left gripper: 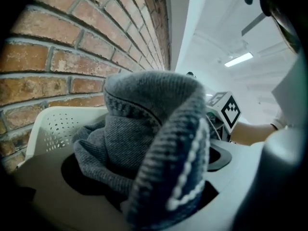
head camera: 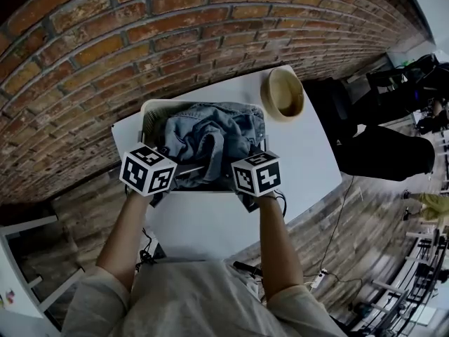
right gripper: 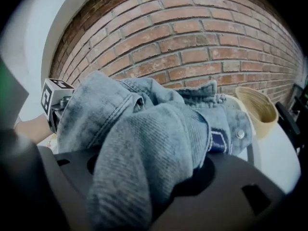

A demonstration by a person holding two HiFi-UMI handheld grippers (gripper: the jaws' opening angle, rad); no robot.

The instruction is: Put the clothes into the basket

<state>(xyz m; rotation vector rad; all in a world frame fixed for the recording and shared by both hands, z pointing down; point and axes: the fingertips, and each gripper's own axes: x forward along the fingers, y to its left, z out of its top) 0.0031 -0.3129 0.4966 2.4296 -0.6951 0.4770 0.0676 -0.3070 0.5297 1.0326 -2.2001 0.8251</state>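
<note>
A blue denim jacket [head camera: 207,139] lies heaped in the white perforated basket [head camera: 149,114] on the white table [head camera: 210,223]. Both grippers are at the basket's near rim. My left gripper [head camera: 170,176] is shut on a bunched fold of the denim [left gripper: 144,143], with the basket wall [left gripper: 53,124] just behind it. My right gripper [head camera: 242,181] is shut on another fold of the jacket [right gripper: 139,143], whose snap button and collar show beyond it. The fabric hides the fingertips in both gripper views.
A round wooden bowl [head camera: 284,93] stands on the table to the right of the basket and shows again as the bowl [right gripper: 257,109] in the right gripper view. A brick wall [head camera: 105,55] runs behind the table. Dark furniture [head camera: 379,146] stands off the table's right edge.
</note>
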